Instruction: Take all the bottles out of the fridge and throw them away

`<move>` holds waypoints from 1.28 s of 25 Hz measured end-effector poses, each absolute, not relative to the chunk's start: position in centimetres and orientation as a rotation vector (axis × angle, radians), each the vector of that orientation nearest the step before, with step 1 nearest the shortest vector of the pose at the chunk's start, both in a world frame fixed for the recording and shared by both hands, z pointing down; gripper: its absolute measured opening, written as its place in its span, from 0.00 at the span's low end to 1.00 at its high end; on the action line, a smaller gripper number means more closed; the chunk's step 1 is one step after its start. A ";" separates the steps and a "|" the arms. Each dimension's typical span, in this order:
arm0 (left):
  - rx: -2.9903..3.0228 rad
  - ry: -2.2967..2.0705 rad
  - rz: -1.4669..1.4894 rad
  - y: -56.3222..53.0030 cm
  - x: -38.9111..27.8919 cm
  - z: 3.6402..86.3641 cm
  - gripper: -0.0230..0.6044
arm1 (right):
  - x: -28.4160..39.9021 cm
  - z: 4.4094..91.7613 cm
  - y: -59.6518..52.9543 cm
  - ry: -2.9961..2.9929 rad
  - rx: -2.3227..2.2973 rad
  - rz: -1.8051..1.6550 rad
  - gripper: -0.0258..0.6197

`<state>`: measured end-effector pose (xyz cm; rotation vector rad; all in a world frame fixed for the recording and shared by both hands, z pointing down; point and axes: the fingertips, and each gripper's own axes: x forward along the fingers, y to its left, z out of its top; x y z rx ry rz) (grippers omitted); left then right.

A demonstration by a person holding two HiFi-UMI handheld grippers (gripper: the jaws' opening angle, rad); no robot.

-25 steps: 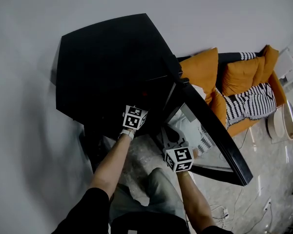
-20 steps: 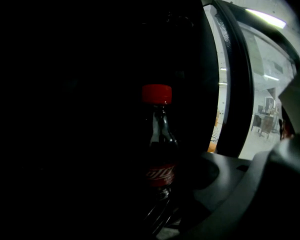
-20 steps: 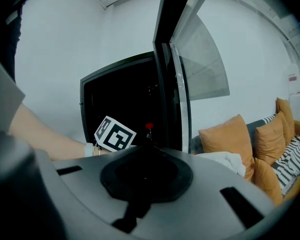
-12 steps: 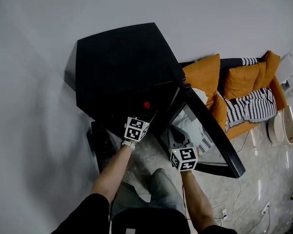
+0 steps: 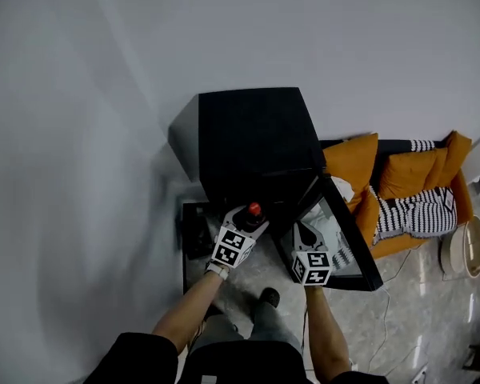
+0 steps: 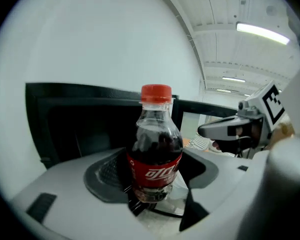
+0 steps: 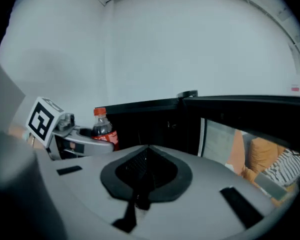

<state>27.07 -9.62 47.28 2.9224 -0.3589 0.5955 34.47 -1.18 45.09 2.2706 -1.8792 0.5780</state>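
left gripper (image 5: pixel 244 224) clamped low on cola bottle (image 6: pixel 156 154), upright, just outside fridge (image 5: pixel 256 134); right gripper (image 7: pixel 140 184) closed, empty; risk: low grip, may tip or slip if swung fast

Pale grey wall (image 5: pixel 104 70) above; at right, a sofa (image 5: pixel 388 145) bearing orange cushions (image 5: pixel 354 163) and a black-and-white striped throw (image 5: pixel 420 213). Beside its far end, a round pale basket (image 5: pixel 462 250) stands on the glossy, stone-patterned floor (image 5: pixel 420 318). Overhead, a ceiling strip light (image 6: pixel 262 33) is lit.
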 end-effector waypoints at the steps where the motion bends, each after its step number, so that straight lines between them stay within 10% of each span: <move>1: 2.919 -0.372 0.589 -9.5 26.1 46.1 0.52 | 34.1 44.4 -1.3 -1.883 2.262 0.577 0.05; 32: 2.706 -1.188 0.464 -14.2 -6.0 37.8 0.52 | 6.1 39.8 -14.0 -2.420 1.601 0.424 0.05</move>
